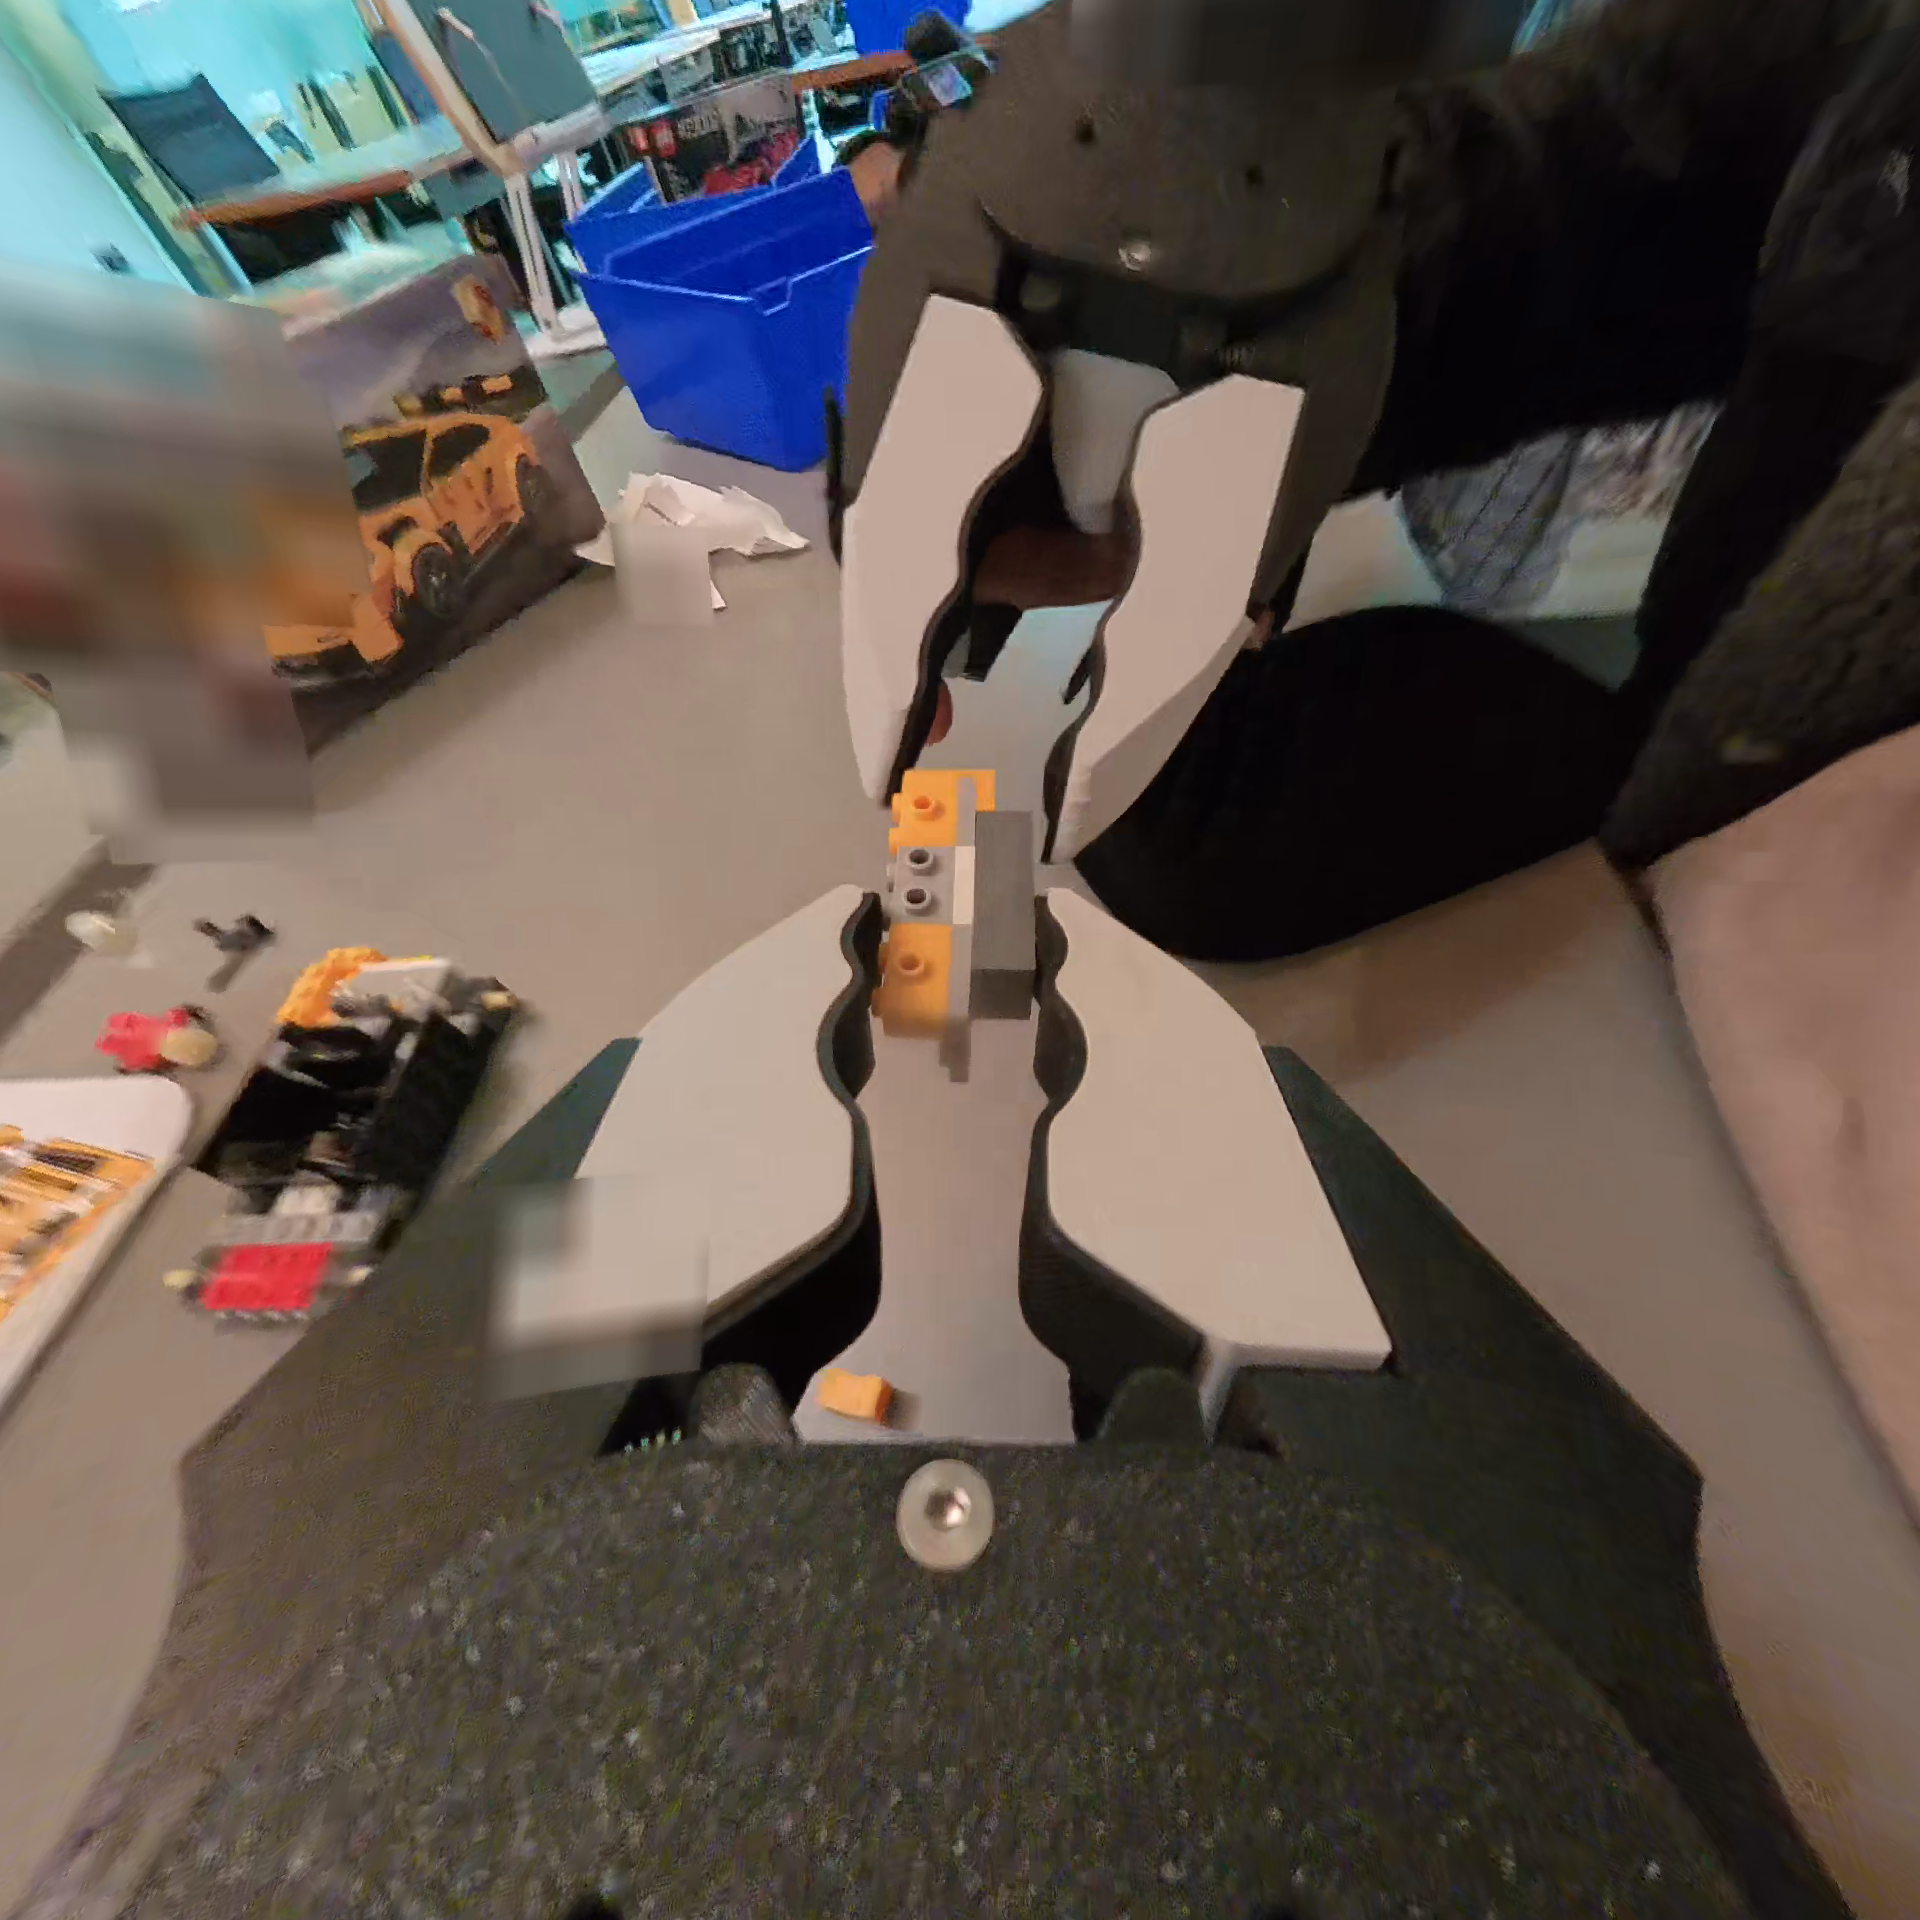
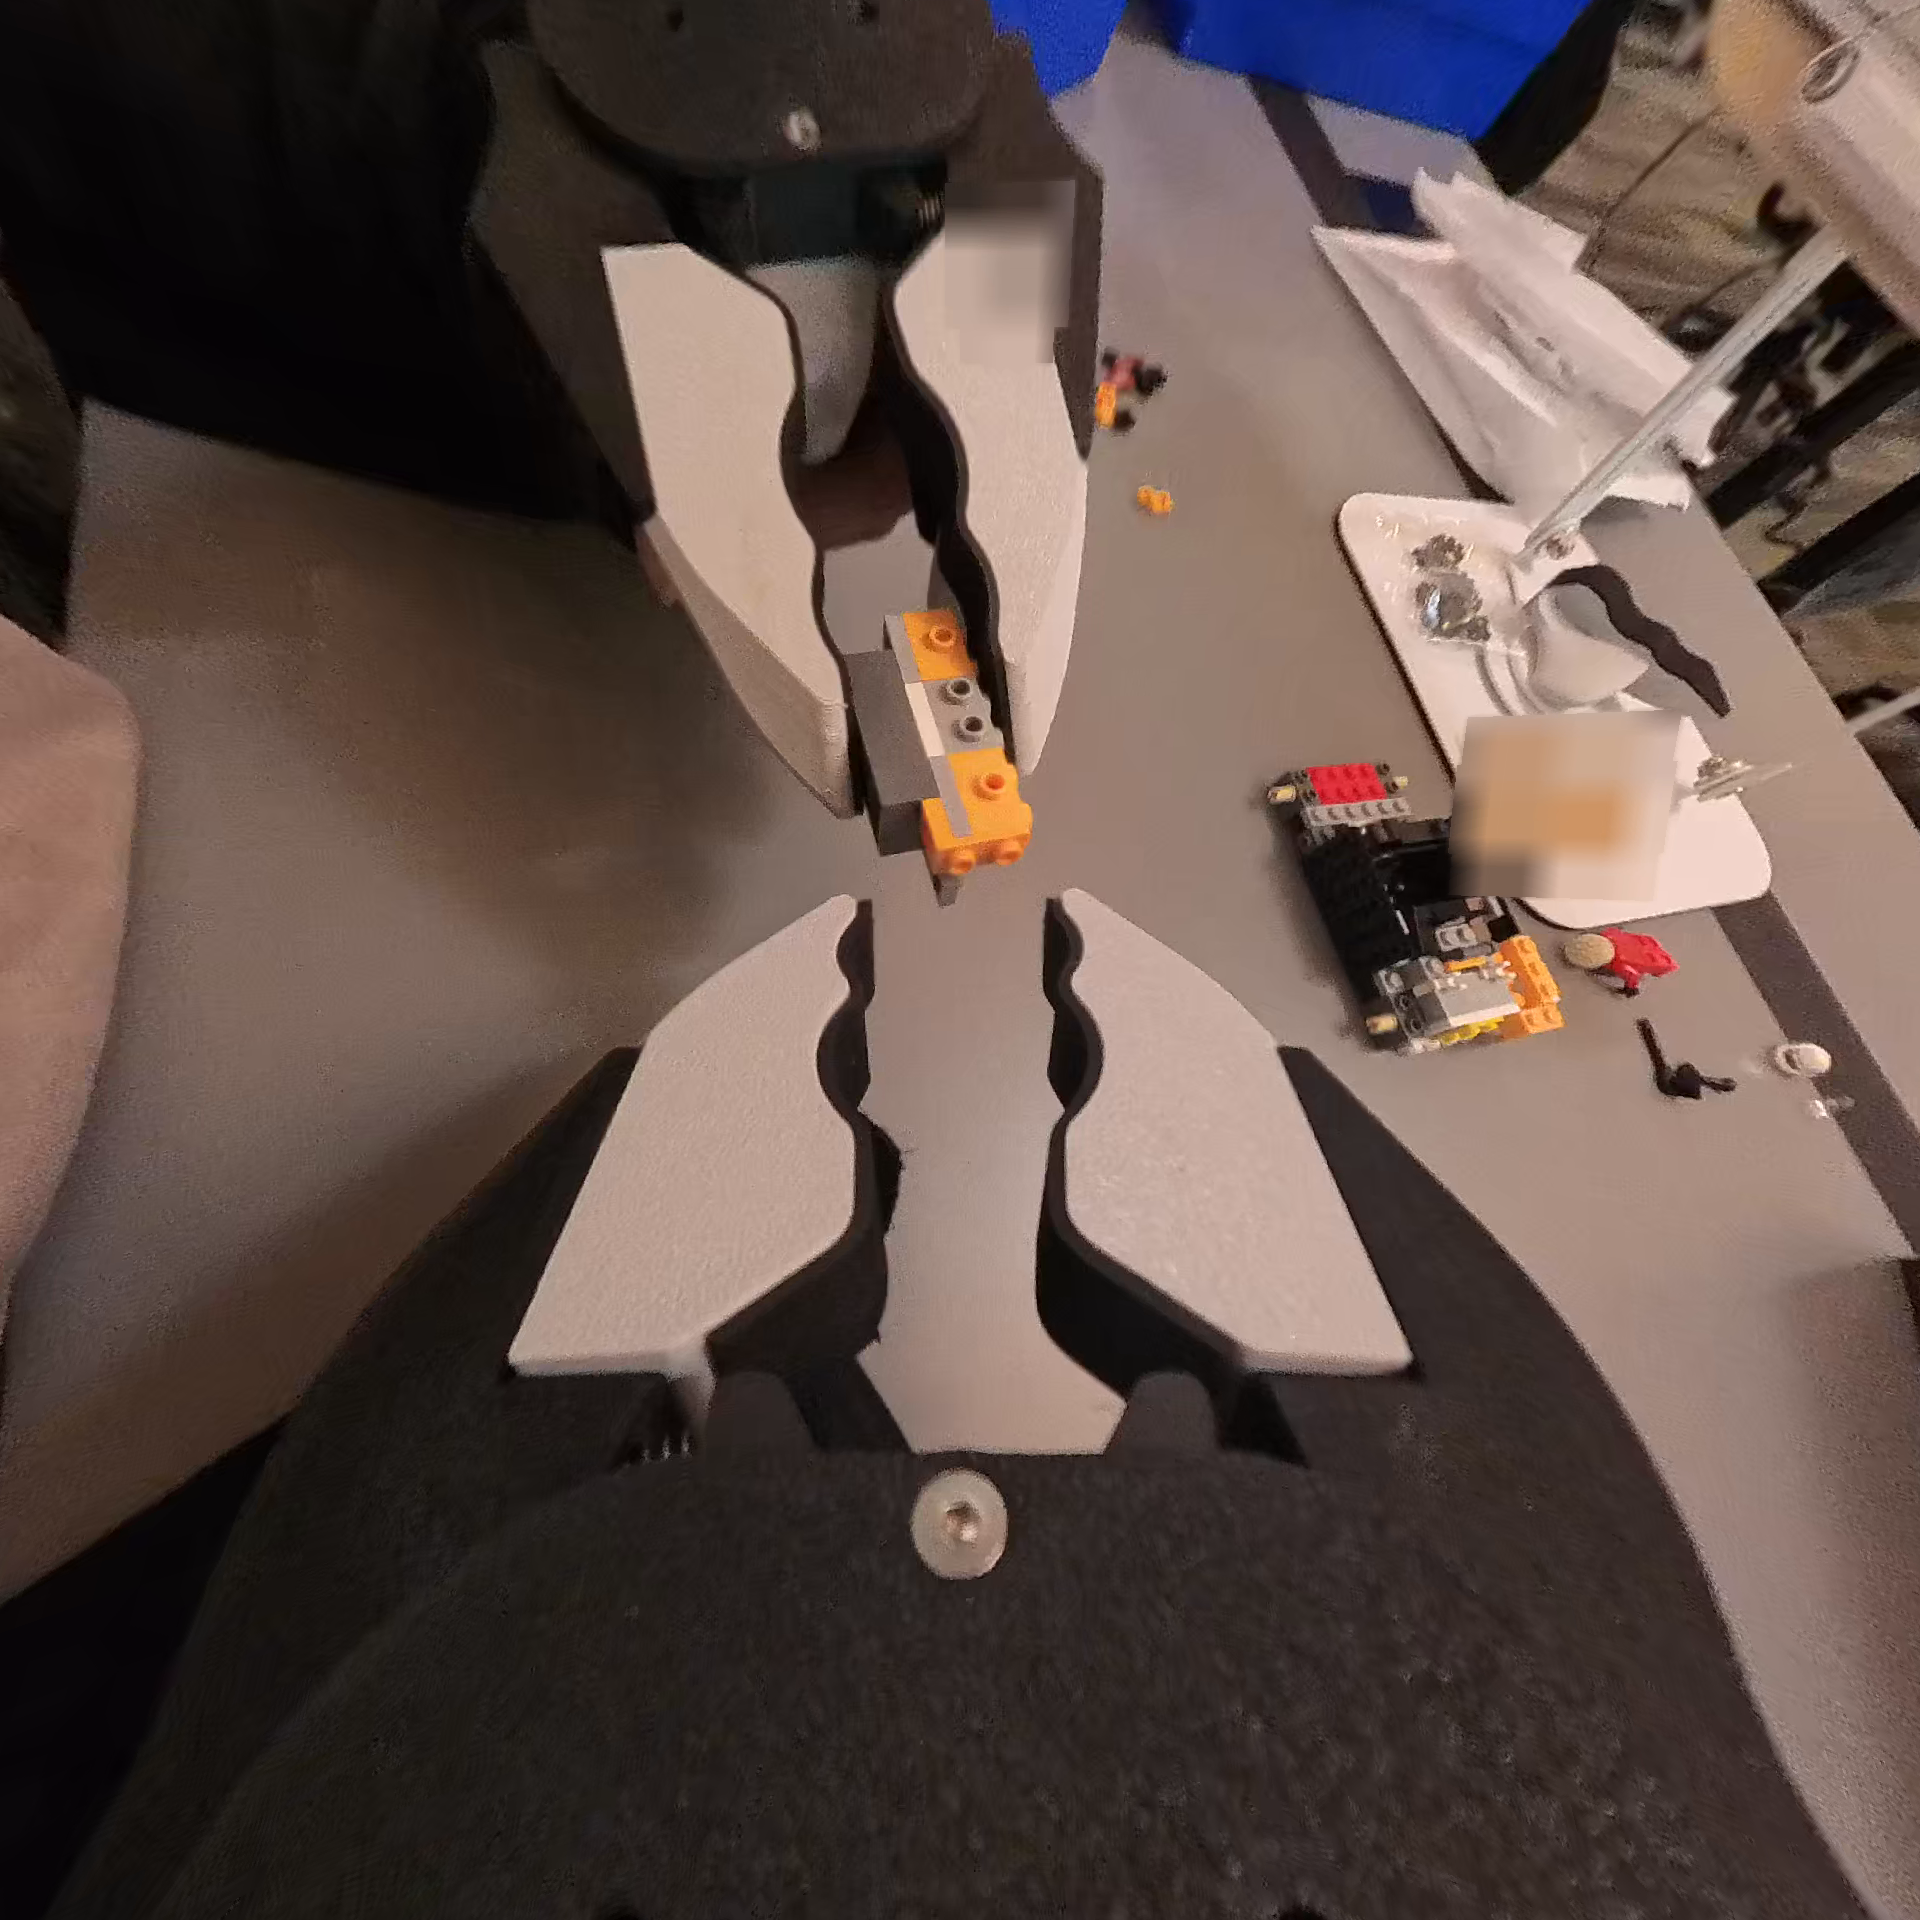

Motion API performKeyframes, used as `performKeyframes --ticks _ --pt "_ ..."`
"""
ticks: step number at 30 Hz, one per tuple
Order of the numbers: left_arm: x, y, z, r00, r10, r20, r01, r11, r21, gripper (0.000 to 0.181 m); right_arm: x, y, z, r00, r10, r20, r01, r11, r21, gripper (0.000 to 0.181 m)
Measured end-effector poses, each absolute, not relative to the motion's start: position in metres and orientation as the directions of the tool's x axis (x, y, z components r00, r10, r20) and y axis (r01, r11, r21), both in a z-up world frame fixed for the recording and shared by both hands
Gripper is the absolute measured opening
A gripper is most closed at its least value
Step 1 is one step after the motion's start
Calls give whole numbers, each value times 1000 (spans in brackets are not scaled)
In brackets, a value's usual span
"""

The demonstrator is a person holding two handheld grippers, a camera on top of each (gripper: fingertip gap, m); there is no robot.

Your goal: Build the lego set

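Left wrist view: my left gripper has its fingers pinching a small orange-and-grey brick sub-assembly, lifted above the grey counter. I judge the hold is edge-on so the studded face stays exposed for the other side to work on. Opposite, the right gripper faces it tip to tip; its fingers are spread, just beside the far end of the piece, not visibly gripping. The piece looks like a short bar: orange studded blocks at both ends, grey studs between, a dark grey slab along one side. Right wrist view shows the partly built black car chassis lying well apart on the counter, right of the grippers.
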State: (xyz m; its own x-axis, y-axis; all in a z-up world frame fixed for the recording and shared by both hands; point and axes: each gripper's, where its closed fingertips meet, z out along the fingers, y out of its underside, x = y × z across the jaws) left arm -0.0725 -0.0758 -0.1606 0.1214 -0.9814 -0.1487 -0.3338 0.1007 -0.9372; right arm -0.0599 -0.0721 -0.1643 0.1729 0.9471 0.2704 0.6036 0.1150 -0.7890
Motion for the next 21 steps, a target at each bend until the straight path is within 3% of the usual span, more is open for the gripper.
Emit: performKeyframes --ticks 4,8,16,18,21 --pt "-74 -76 -157 88 -978 190 -250 -207 -946 27 -62 -73 -156 184 929 320 552 172 -816 39" --pt "-73 -76 -159 49 -875 482 -208 -481 -852 27 -65 -74 -165 145 873 465 616 288 -733 48" --pt "-71 -76 -173 30 -695 719 -219 -706 -673 27 -79 -72 -171 38 820 571 673 401 -621 50" --pt "-71 -77 -171 8 -660 751 -209 -736 -644 28 -82 -71 -177 -6 801 599 692 436 -576 44" --pt "-71 -77 -173 10 -652 758 -215 -742 -636 27 -87 -70 -172 -25 774 633 657 490 -573 18"
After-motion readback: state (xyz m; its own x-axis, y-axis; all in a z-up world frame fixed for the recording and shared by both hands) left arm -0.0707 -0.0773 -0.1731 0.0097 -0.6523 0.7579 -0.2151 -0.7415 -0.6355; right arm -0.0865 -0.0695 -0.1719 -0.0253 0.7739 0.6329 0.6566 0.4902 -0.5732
